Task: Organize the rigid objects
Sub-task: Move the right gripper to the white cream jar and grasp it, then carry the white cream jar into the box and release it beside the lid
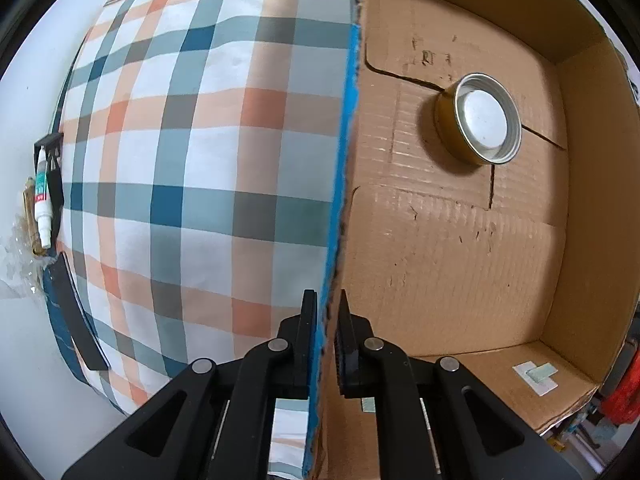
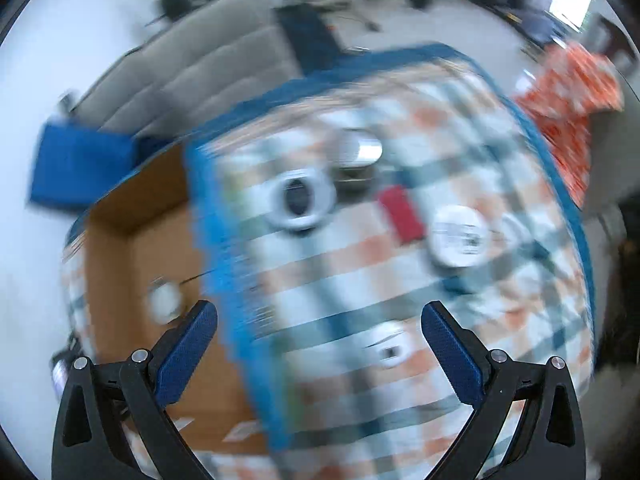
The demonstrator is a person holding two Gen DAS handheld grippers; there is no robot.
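Cardboard box sits open on the plaid cloth. One item is already inside: a round tin, gold-sided, on the box floor toward the far right corner, apart from the walls.

More rigid items lie out on the cloth in the right wrist view, well blurred: a white ring-shaped piece, a red flat piece, a white round lid, a metal can, and a small white item nearest the claw.

Left gripper points straight down, clenched on the box's blue-taped left wall, one finger on each side of it.

Right gripper released, jaws wide, nothing between them, angled steeply down over the cloth just right of the box.

Judgement: the step is fetching the next item. Keep the left pinch steady so the box doesn't slide; settle the right claw before closing, and straddle one item only.
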